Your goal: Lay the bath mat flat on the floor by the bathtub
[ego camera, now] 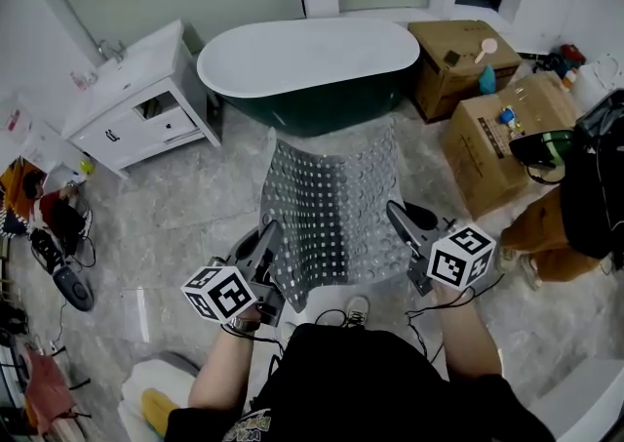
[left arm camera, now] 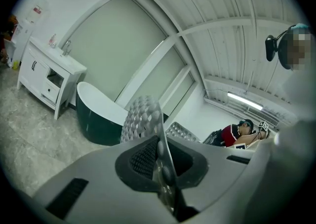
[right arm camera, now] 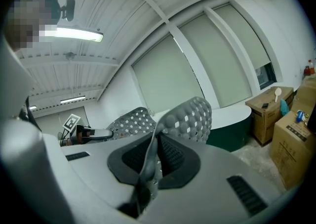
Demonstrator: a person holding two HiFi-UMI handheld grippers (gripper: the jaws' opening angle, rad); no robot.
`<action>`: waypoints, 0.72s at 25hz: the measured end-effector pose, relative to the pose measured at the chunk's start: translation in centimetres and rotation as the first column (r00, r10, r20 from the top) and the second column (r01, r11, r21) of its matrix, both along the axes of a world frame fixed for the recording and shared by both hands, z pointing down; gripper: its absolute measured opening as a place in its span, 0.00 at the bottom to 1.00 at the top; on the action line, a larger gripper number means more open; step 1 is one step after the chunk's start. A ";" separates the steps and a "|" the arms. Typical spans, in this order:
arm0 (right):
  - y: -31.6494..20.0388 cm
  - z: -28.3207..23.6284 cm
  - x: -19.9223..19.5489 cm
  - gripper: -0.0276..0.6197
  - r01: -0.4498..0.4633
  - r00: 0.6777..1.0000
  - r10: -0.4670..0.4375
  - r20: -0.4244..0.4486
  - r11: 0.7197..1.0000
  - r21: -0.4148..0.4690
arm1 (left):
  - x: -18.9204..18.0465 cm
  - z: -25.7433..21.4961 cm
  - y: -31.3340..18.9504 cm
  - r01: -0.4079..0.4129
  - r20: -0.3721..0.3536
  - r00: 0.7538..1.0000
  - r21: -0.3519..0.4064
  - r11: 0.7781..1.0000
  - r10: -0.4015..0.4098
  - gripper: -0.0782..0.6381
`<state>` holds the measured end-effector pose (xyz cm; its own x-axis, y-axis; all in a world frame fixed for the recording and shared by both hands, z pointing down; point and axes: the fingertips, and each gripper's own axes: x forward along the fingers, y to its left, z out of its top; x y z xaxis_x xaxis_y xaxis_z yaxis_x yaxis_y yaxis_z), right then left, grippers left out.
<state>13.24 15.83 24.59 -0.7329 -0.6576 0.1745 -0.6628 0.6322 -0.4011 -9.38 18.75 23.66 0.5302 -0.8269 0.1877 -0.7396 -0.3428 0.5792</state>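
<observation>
Overhead, the bath mat [ego camera: 331, 206] hangs by the bathtub [ego camera: 312, 64]; close-up, left tool [left arm camera: 161, 153] and right tool [right arm camera: 152, 158] clamp it.

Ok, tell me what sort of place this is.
A bathroom, probably still being fitted out or staged. A freestanding bathtub stands at the far wall with a white vanity cabinet beside it, and unpacked cardboard boxes sit to the right.

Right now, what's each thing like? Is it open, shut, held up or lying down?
bath mat: held up by its near edge, curved, not flat on the floor.
left gripper: shut on the bath mat.
right gripper: shut on the bath mat.
bathtub: standing, empty.
cardboard boxes: shut, small things on top.
</observation>
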 end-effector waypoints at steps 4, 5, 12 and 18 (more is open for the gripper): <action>0.0 -1.0 1.2 0.09 -0.017 1.000 0.017 0.007 1.000 0.020 | 1.0 -0.9 -0.1 -0.017 0.004 1.000 0.016 1.000 0.017 0.15; 0.0 -1.2 1.4 0.09 -0.021 1.000 0.021 0.008 1.000 0.023 | 1.1 -1.1 -0.2 -0.021 0.003 1.000 0.018 1.000 0.021 0.15; -0.7 -2.2 2.3 0.09 -0.046 0.999 0.045 0.017 0.998 0.033 | 1.9 -2.0 -1.0 -0.043 -0.019 0.999 0.020 0.999 0.043 0.15; -1.1 -2.2 2.0 0.09 -0.066 0.997 0.065 0.031 0.997 0.033 | 1.6 -1.8 -1.5 -0.059 -0.020 0.998 0.023 0.998 0.060 0.15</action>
